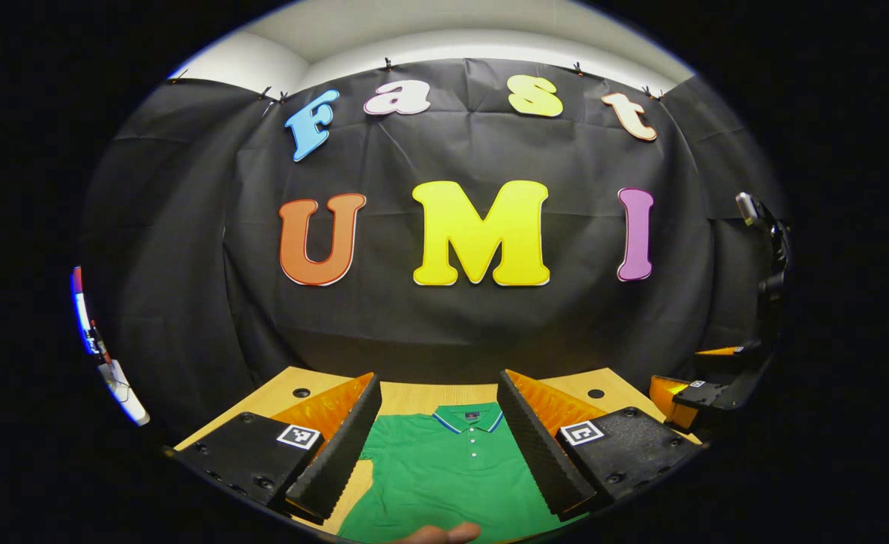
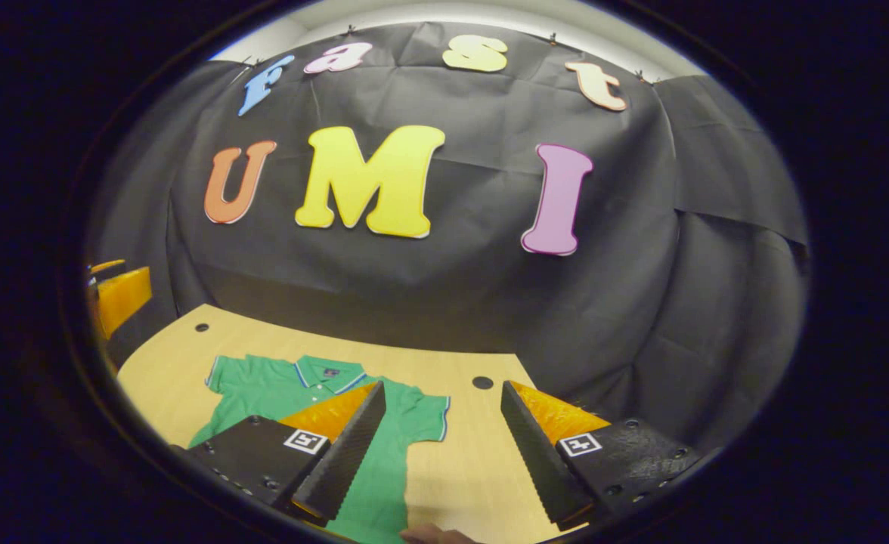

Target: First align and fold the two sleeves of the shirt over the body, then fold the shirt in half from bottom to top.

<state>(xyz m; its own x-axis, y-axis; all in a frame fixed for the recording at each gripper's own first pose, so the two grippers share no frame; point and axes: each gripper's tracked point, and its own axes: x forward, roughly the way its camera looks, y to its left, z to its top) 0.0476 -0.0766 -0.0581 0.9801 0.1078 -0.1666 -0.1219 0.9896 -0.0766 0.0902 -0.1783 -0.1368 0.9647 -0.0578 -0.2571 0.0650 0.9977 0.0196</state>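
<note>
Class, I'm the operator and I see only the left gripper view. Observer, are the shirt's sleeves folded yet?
Observer: No. In the right gripper view both sleeves lie spread flat beside the shirt body.
Operator: Is the right gripper open?
Observer: Yes. The right gripper is open and holds nothing.
Operator: Where is it?
Observer: One finger is over the shirt by a sleeve, the other over bare table.
</note>
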